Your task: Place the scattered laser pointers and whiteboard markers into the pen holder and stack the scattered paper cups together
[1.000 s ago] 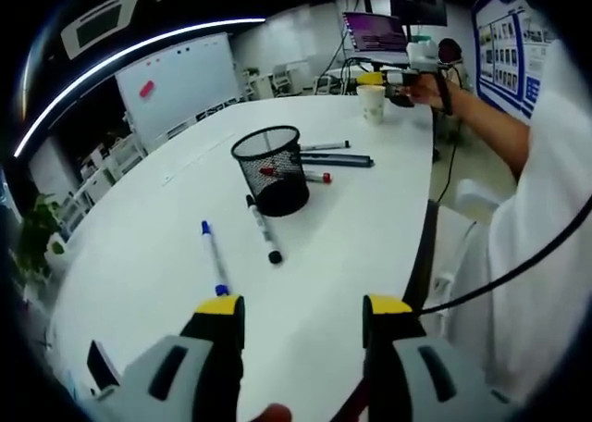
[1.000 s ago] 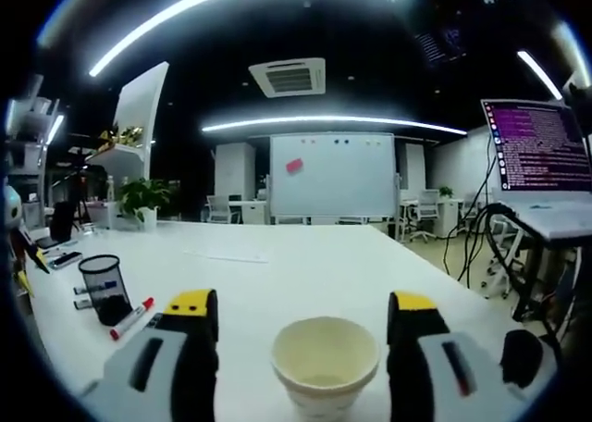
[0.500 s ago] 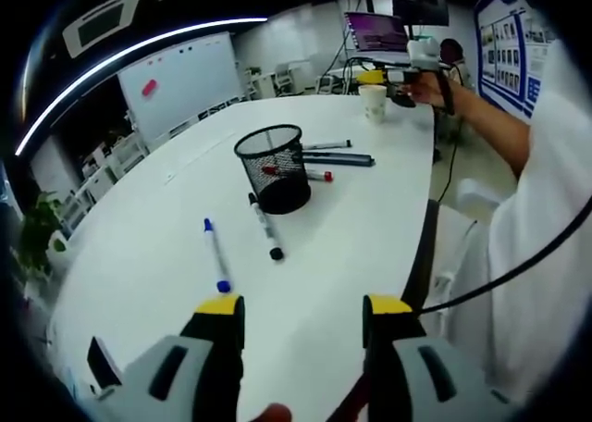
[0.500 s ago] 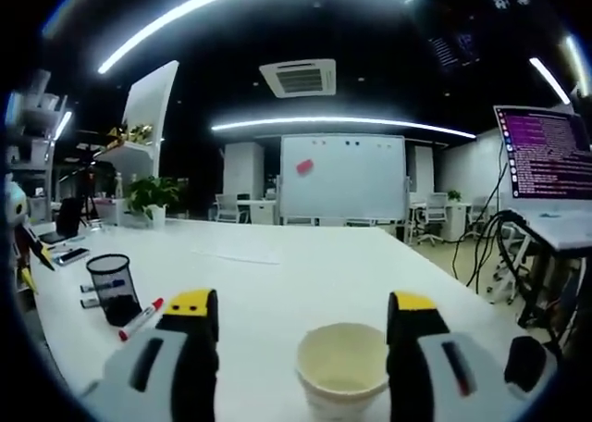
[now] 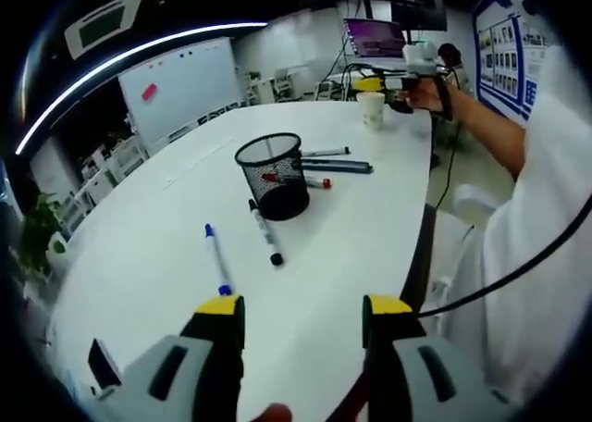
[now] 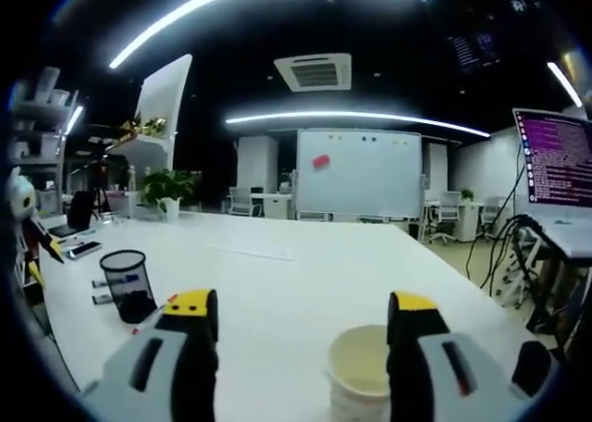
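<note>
No text can be read. The laptop screen (image 6: 562, 158) carries rows of purple lettering too small to make out, and the wall posters (image 5: 507, 44) are blurred beyond reading.

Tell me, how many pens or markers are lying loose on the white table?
5: a blue-capped marker and a black marker in front of the mesh pen holder; behind it, a red-capped marker and two dark ones. More may be hidden.
</note>
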`<state>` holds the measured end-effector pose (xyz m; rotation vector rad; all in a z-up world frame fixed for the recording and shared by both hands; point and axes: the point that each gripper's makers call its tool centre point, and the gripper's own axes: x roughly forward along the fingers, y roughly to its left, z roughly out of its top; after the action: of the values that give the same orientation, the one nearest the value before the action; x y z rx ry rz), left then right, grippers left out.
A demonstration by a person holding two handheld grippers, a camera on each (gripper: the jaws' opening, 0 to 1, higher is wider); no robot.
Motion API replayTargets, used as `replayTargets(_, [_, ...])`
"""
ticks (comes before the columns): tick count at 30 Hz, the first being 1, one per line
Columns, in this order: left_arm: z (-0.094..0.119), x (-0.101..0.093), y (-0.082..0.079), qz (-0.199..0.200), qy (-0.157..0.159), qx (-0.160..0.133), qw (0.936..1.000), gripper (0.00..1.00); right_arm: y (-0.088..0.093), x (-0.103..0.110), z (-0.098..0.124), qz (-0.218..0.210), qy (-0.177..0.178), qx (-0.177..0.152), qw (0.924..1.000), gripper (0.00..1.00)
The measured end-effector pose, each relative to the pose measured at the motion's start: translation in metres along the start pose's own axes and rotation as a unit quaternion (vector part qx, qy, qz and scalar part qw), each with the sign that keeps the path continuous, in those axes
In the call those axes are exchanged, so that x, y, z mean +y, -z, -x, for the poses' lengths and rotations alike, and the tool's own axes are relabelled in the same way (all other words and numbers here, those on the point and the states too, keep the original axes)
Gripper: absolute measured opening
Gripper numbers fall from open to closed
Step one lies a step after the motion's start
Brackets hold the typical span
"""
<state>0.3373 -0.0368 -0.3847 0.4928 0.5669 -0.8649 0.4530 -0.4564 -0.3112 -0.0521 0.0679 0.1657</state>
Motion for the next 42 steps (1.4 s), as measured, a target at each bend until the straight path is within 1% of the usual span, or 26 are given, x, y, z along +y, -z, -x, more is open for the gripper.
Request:
replayTargets(4, [-0.001,-0.003,-0.002,-0.001,0.005,-0.002,1.0,0.52,-0.001,0.003,-0.001,0.002,-0.006,0.0,1.0,0.74])
replayTargets(8, [-0.002,0.001,0.001,-0.001,0.004,0.001,1.0,0.52,-0.002,0.006,-0.001,0.004,-0.011,0.002,0.9999,0.74])
replayTargets(14, [-0.002,0.0,0.001,-0.003,0.006,0.0,1.0,0.52,0.001,0.01,-0.002,0.009,-0.017,0.009,0.9998,0.74])
replayTargets(17, [-0.001,-0.005,-0.003,-0.004,0.004,0.0,1.0,0.52,0.004,0.011,-0.002,0.01,-0.019,0.013,0.9997,0.74])
replayTargets(21, [-0.001,-0.005,-0.002,-0.003,0.002,0.003,1.0,0.52,0.005,0.017,-0.002,0.011,-0.025,0.017,0.9995,0.74])
replayTargets(25, [0.0,-0.006,-0.003,-0.004,0.004,0.001,1.0,0.52,0.004,0.025,-0.001,0.024,-0.03,0.02,0.9991,0.74])
replayTargets(36, [-0.001,-0.009,-0.003,-0.001,0.003,0.003,1.0,0.52,0.011,0.032,-0.004,0.03,-0.043,0.031,0.9982,0.72])
replayTargets(40, [-0.002,-0.009,-0.002,-0.002,0.002,0.007,1.0,0.52,0.011,0.036,-0.005,0.03,-0.048,0.03,0.998,0.72])
replayTargets(42, [-0.002,-0.011,-0.003,0.0,0.003,0.005,1.0,0.52,0.01,0.039,-0.005,0.033,-0.047,0.027,0.998,0.7])
